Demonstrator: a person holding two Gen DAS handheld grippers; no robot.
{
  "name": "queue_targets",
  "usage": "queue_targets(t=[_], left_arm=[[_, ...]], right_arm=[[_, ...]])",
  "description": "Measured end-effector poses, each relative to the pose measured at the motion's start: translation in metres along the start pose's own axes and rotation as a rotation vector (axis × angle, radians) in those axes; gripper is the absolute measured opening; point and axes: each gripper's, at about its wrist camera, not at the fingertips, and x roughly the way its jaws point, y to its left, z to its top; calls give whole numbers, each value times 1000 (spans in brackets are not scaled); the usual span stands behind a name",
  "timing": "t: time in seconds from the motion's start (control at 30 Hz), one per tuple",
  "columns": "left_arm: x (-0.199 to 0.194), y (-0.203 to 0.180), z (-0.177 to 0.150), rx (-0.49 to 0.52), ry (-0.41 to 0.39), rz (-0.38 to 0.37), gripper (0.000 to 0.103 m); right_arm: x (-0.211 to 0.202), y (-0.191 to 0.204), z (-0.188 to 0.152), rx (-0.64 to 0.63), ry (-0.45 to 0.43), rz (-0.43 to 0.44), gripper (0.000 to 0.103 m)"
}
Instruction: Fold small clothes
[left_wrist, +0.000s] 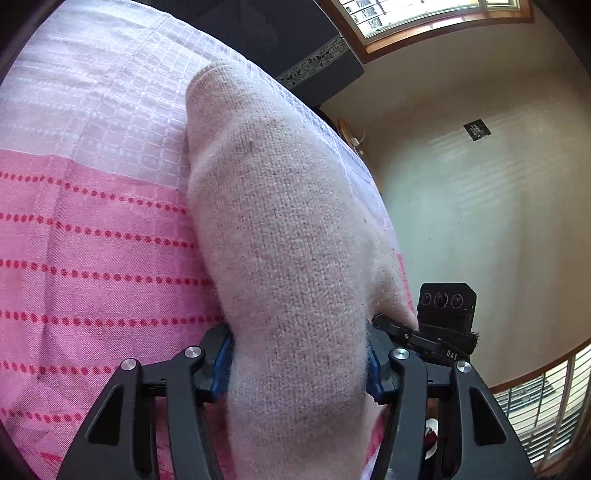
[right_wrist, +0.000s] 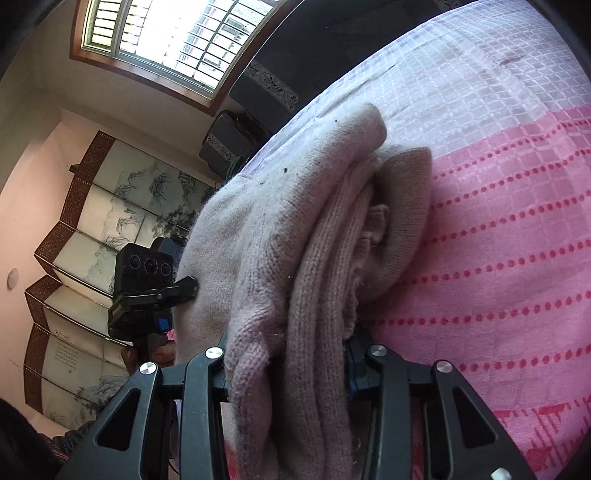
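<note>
White letters "DAS" stood on the black arm of the other hand-held gripper (left_wrist: 448, 352), at about four o'clock in the left wrist view. Columns of small dark script ran down the folding screen (right_wrist: 62, 354) at nine o'clock in the right wrist view, too small to read.

We note on our left gripper (left_wrist: 299, 363) matte black linkage arms with triangular cut-outs, round silver pivot screws and blue finger pads (left_wrist: 221, 363). Our right gripper (right_wrist: 288, 363) is built alike: black arms, silver screws, blue pads. Seen from the left wrist, it carries a black three-lens camera block, and white letters "DAS" below it.
</note>
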Motion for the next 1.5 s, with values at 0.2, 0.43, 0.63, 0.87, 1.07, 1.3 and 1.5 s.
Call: queue_targets(t=[0.2, 0.43, 0.63, 0.87, 1.07, 1.3, 1.5], left_arm=[[-13, -9, -13, 49, -48, 68, 52], [-34, -32, -36, 132, -92, 198, 51], [-52, -44, -55, 156, -120, 278, 51], [-77, -48, -82, 191, -158, 359, 51], [-87, -53, -98, 227, -183, 425, 51], [-104, -45, -115, 249, -205, 457, 51], [-117, -41, -130, 257, -218, 472, 51]], right_arm=[[-1, 12, -12, 11, -40, 2, 34], [7, 35, -28, 7, -51, 21, 33], [16, 53, -43, 14, -46, 43, 33], [28, 69, -59, 15, -32, 73, 33], [39, 86, -70, 3, -15, 78, 33], [48, 97, -76, -1, -4, 84, 33], [50, 97, -74, -3, 2, 88, 33]])
